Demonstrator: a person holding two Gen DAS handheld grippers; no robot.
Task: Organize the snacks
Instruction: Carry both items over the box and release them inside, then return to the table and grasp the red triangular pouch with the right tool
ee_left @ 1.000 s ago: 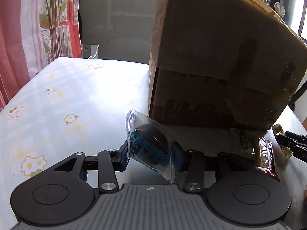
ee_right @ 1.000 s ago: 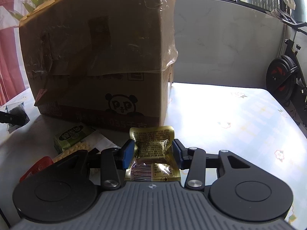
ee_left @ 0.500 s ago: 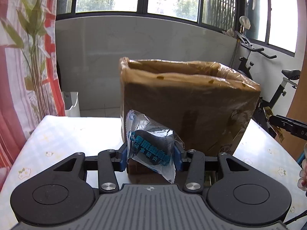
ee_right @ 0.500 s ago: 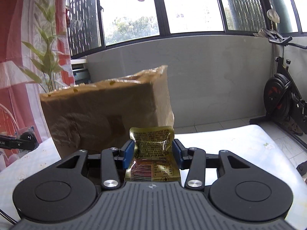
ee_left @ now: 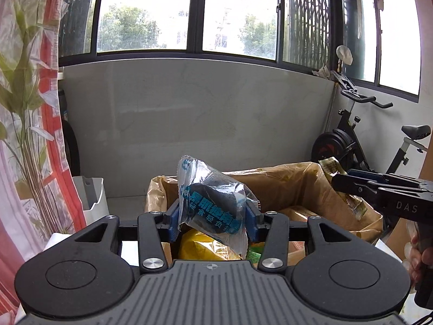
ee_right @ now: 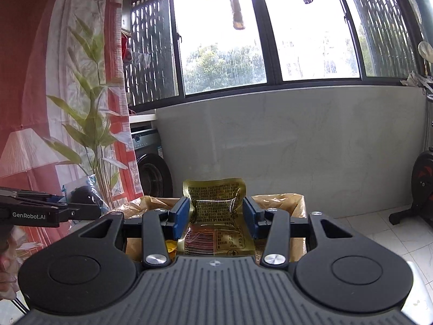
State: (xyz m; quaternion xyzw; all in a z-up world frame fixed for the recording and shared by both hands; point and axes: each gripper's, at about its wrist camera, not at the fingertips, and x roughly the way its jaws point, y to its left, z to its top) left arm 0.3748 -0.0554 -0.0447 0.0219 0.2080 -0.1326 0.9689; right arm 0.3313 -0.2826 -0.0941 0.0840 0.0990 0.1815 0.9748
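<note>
My left gripper [ee_left: 212, 220] is shut on a clear packet with a dark snack and blue lettering [ee_left: 213, 205], held above the open cardboard box [ee_left: 284, 187]. My right gripper [ee_right: 215, 218] is shut on a gold foil packet [ee_right: 216, 216], also above the box [ee_right: 278, 199]. The right gripper shows in the left wrist view [ee_left: 338, 181] over the box's right rim with the gold packet [ee_left: 328, 165]. The left gripper shows in the right wrist view [ee_right: 89, 211] at the left with its packet [ee_right: 81, 193]. Yellow and other packets [ee_left: 200, 246] lie inside the box.
A red flowered curtain [ee_left: 27, 108] hangs at the left. A white bin [ee_left: 89, 200] stands behind the box. An exercise bike [ee_left: 360, 140] is at the right, a washing machine [ee_right: 151, 162] behind the curtain. Grey wall and windows lie beyond.
Both grippers have risen from table level, each keeping its packet, and now sit above the box's open top, whose inside has come into view.
</note>
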